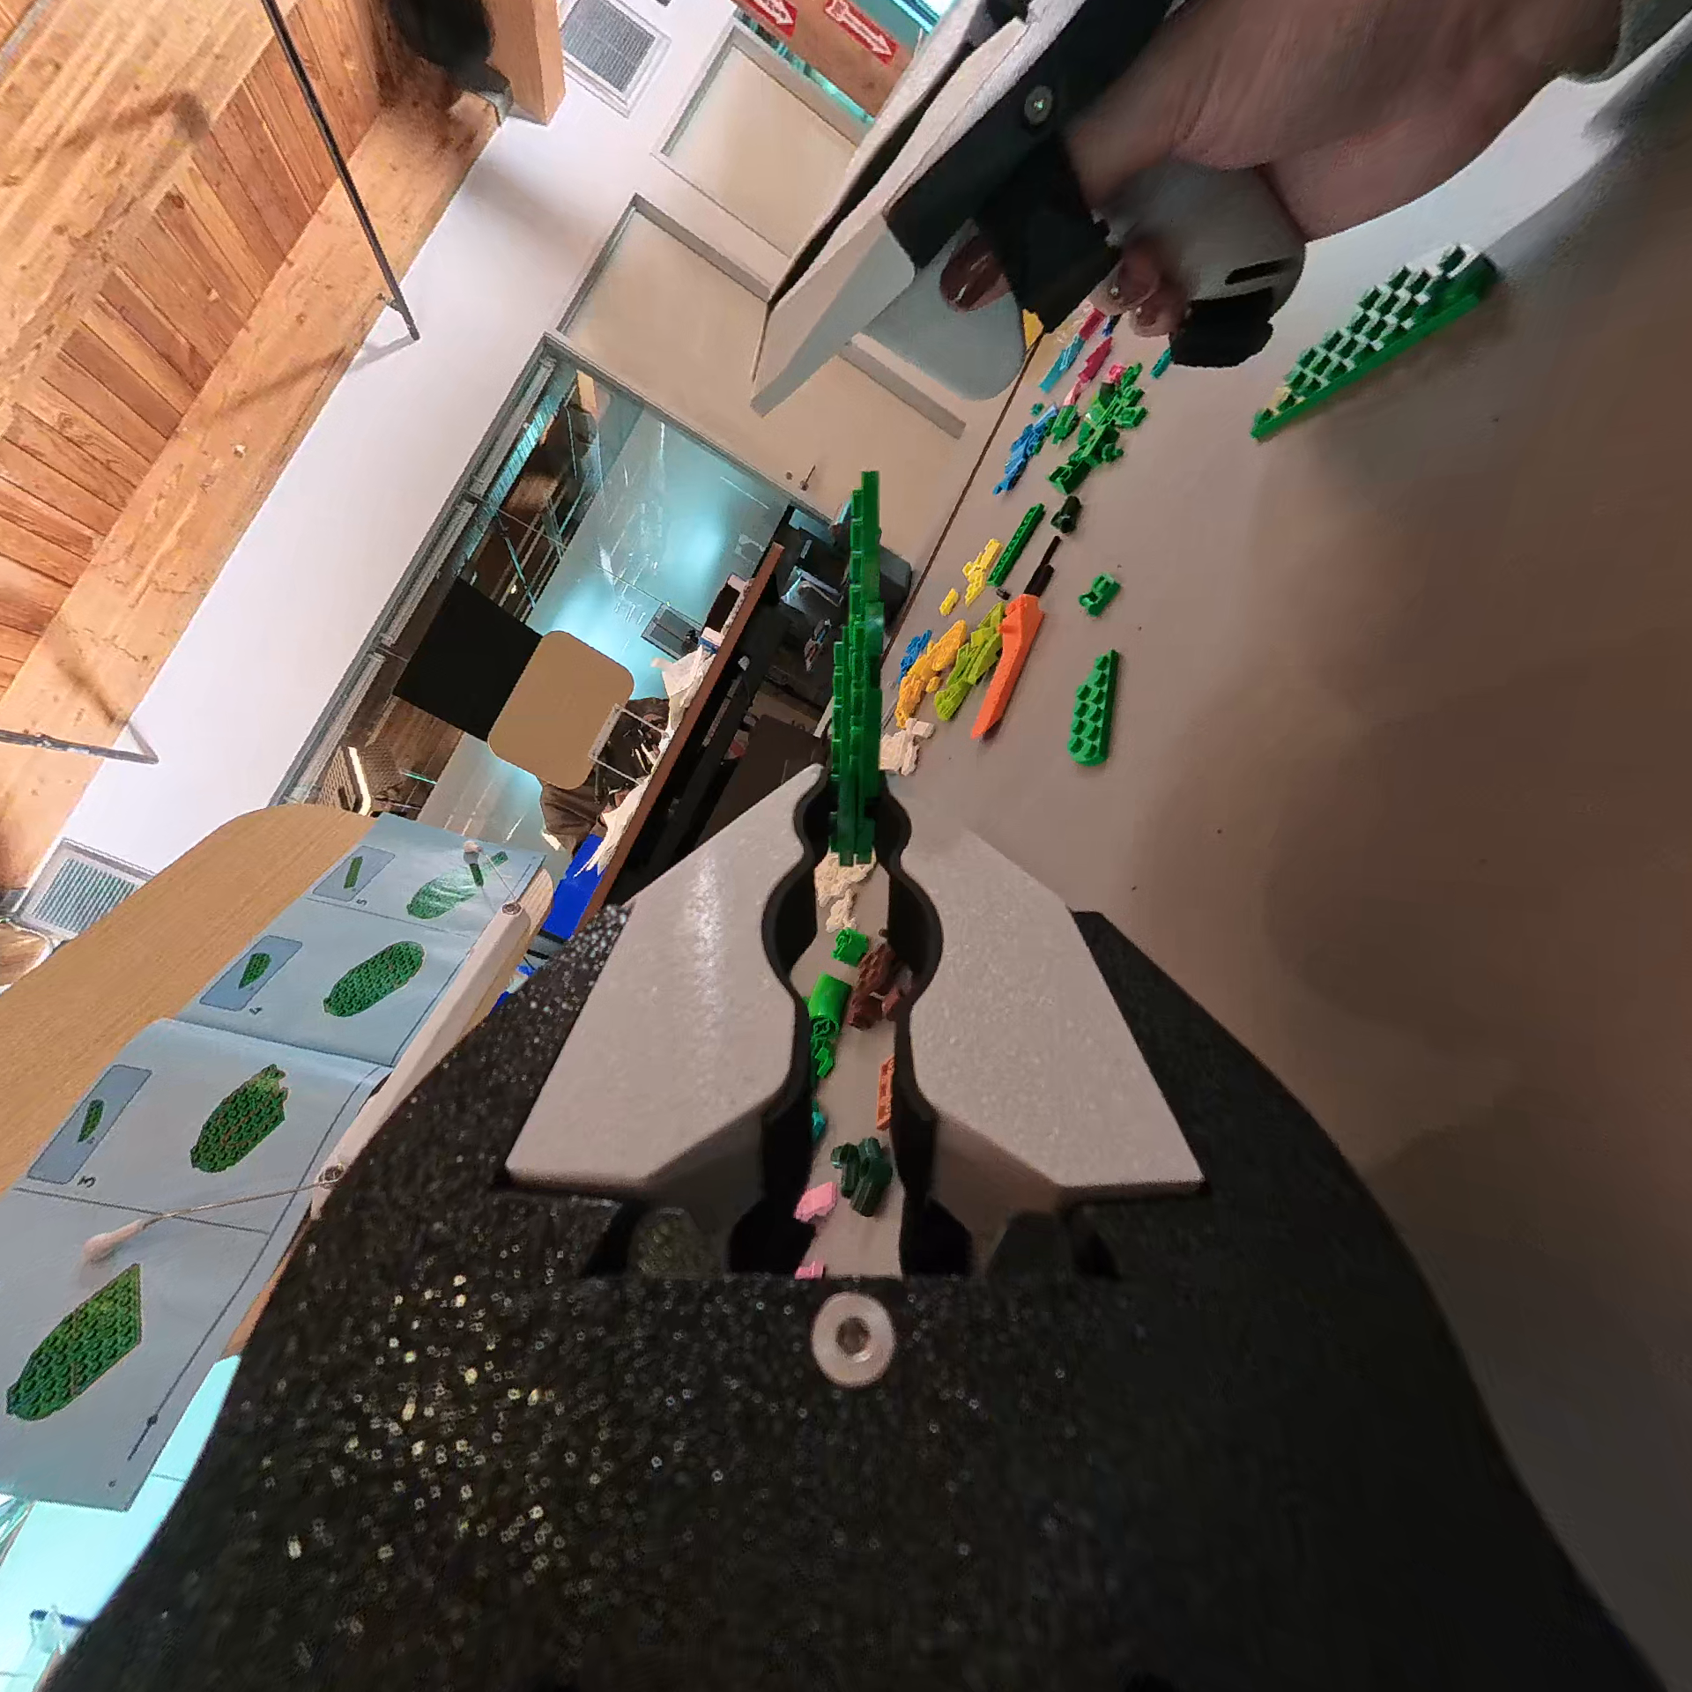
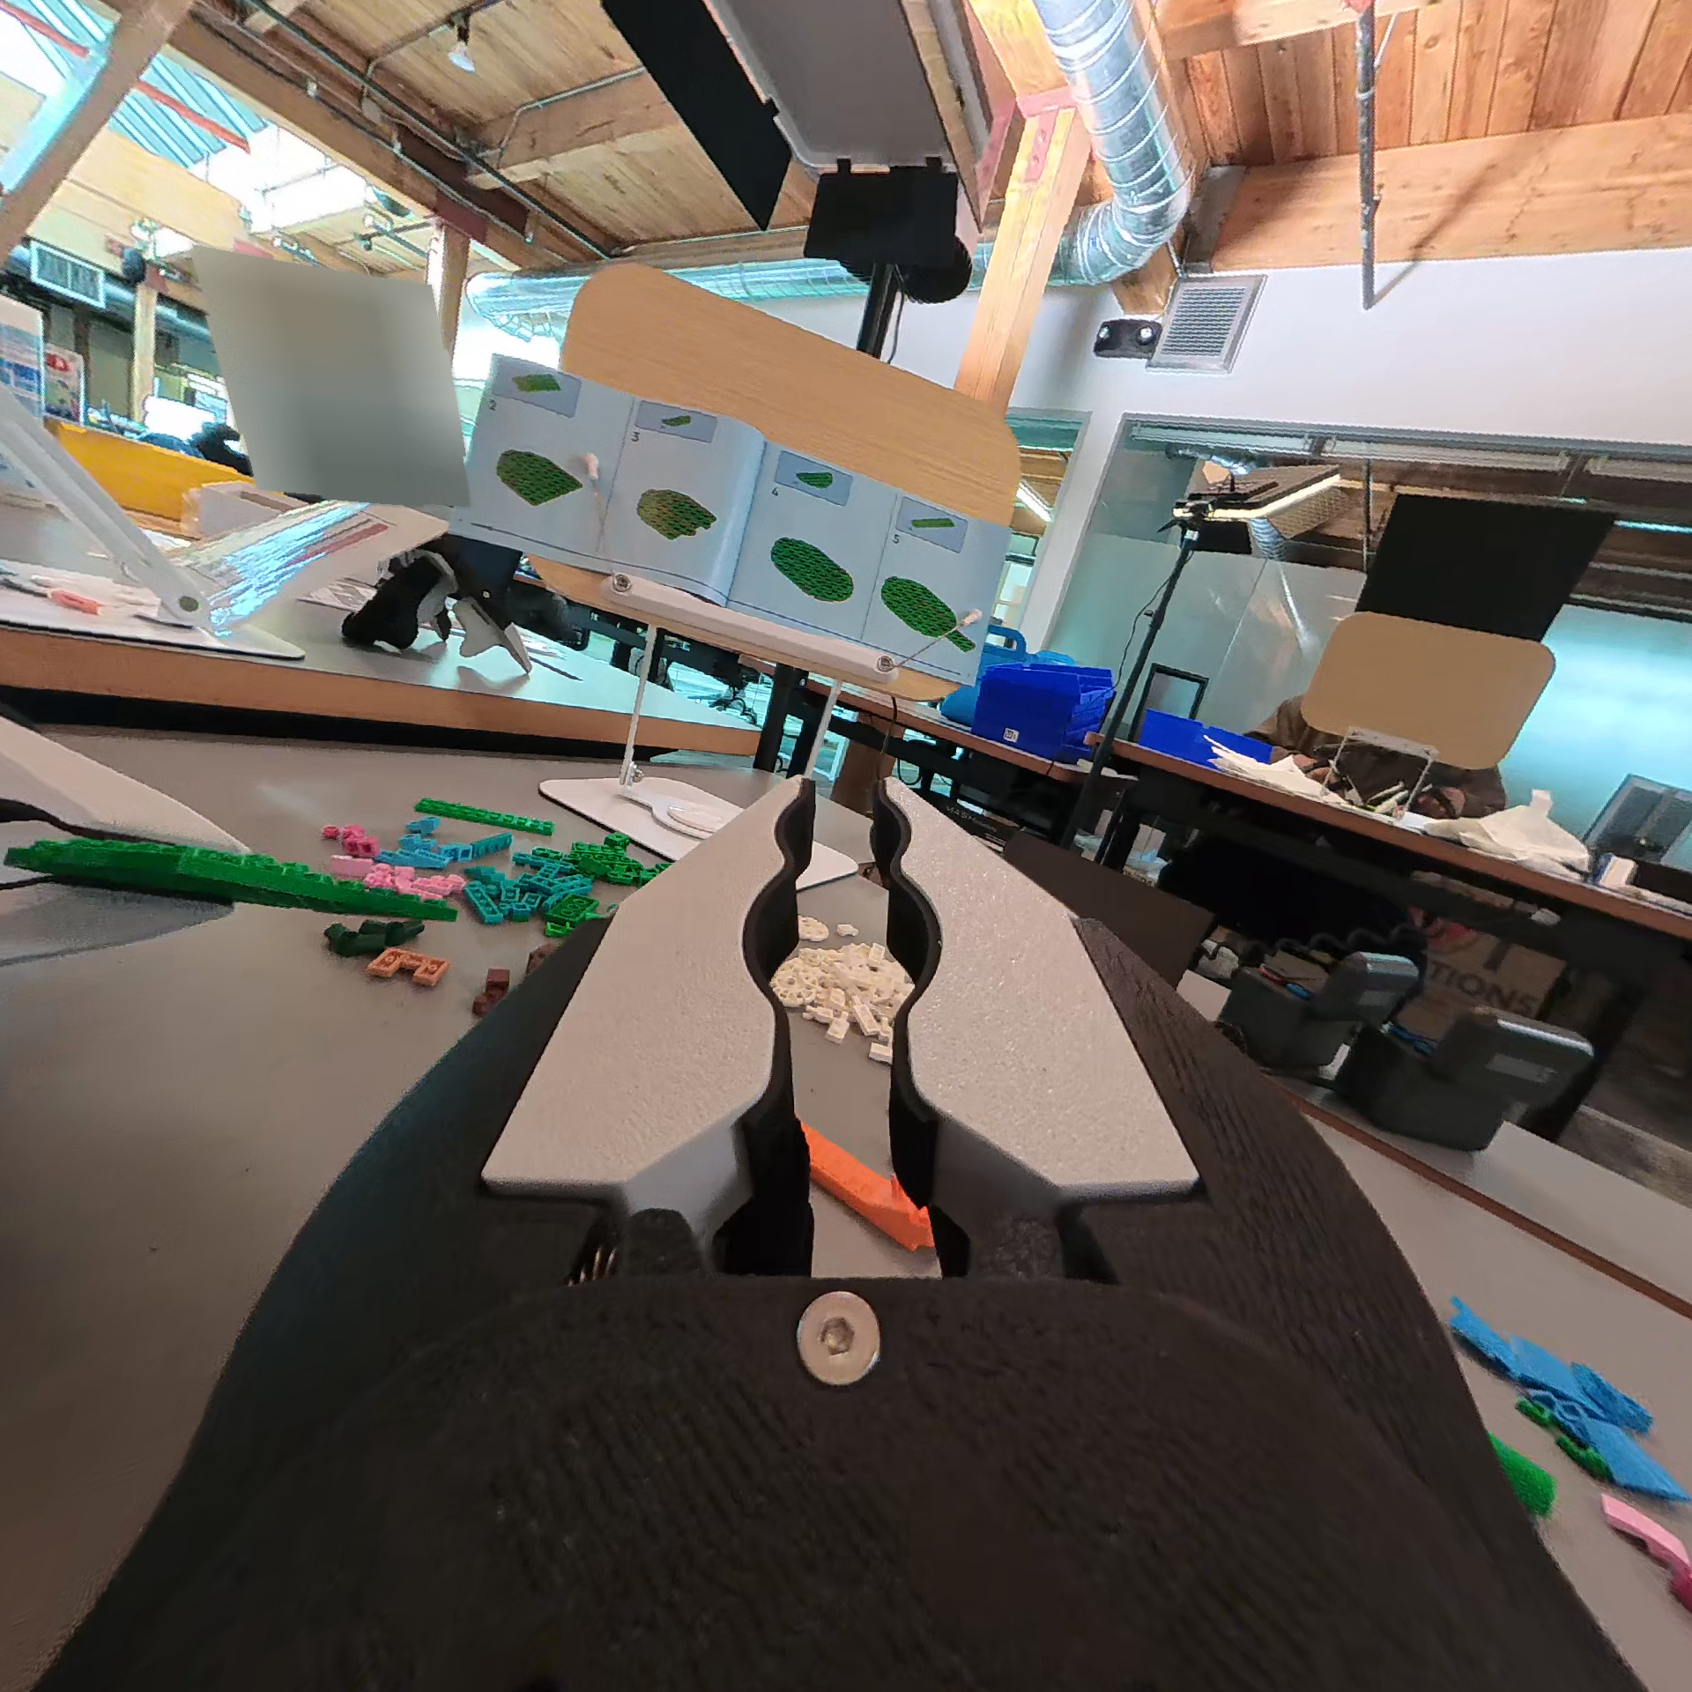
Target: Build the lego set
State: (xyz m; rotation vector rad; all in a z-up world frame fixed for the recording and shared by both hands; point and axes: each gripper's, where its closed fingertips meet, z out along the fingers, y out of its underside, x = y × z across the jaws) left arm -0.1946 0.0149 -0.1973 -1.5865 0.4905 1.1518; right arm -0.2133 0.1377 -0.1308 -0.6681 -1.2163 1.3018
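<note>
Green studded plate (image 1: 861, 659) stands edge-on in your left hand-held gripper (image 1: 856, 810). The fingertips (image 1: 806, 815) are clamped on its lower end and the rest rises clear of the table (image 1: 1373, 824). It is a long, thin bright-green build with rows of studs and a stepped outline. Judging by how little of it sits in the pads, keep your wrist steady so it does not swing.

Your right hand-held gripper (image 2: 842, 806) is narrowed to a slim gap, and nothing shows between its tips. Under its fingers an orange wedge piece (image 2: 861, 1190) lies on the table, and a heap of small white pieces (image 2: 842, 989) sits just past it. Farther toward the far edge are teal and green bricks (image 2: 531, 879), then an open instruction booklet (image 2: 732, 513) on its stand.
</note>
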